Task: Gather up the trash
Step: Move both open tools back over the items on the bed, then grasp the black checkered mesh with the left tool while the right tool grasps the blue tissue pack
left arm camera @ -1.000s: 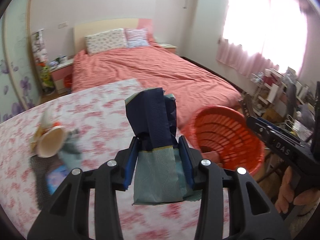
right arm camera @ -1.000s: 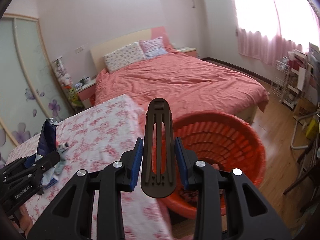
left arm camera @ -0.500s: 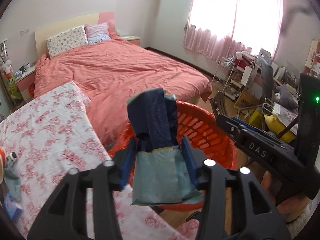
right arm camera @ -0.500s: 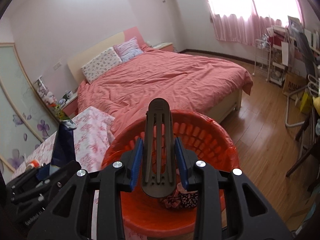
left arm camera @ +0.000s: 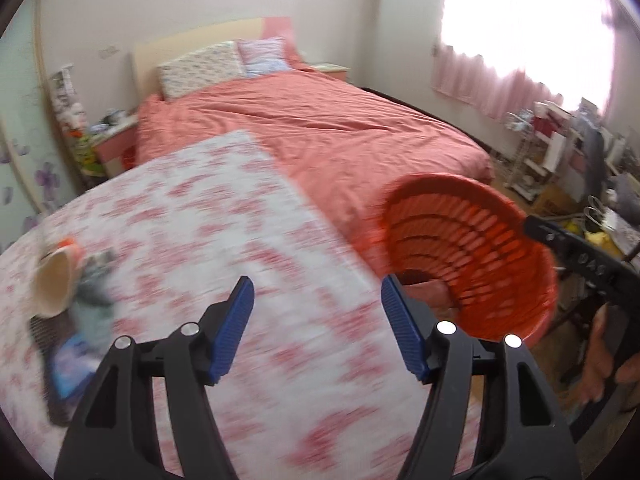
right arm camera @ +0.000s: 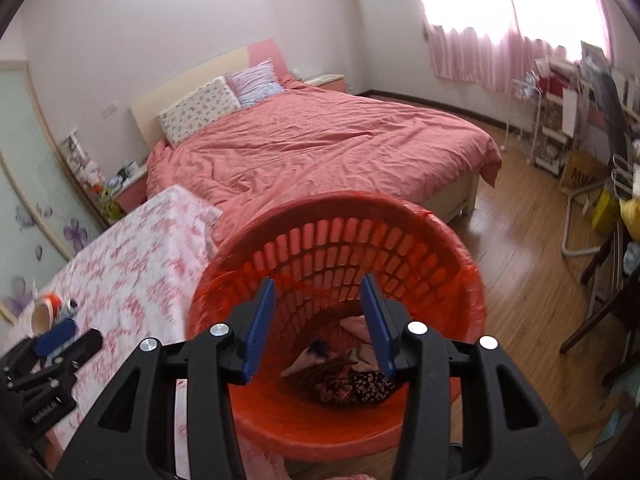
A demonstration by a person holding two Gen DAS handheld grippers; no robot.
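Note:
The orange slatted basket (right arm camera: 400,240) stands on the floor beside the table, with crumpled wrappers (right arm camera: 348,376) lying in its bottom. My right gripper (right arm camera: 319,280) hangs over the basket's mouth; its jaws are opening and nothing is between them. My left gripper (left arm camera: 316,284) is over the floral tablecloth (left arm camera: 224,208), its jaws also opening and empty. To its left on the cloth lie a tipped paper cup (left arm camera: 52,284) and blurred wrappers (left arm camera: 76,356). The basket (left arm camera: 472,256) shows at the right of the left wrist view.
A bed with a salmon cover (right arm camera: 320,144) fills the room beyond the table. A cluttered rack and chairs (right arm camera: 580,128) line the right wall by the window. A hand with the right gripper (left arm camera: 580,268) shows at the right edge. Wooden floor (right arm camera: 520,224) surrounds the basket.
The left gripper let go of the blue-grey packet and swung from over the basket back to the table. The right gripper opened and the black piece is gone from its jaws.

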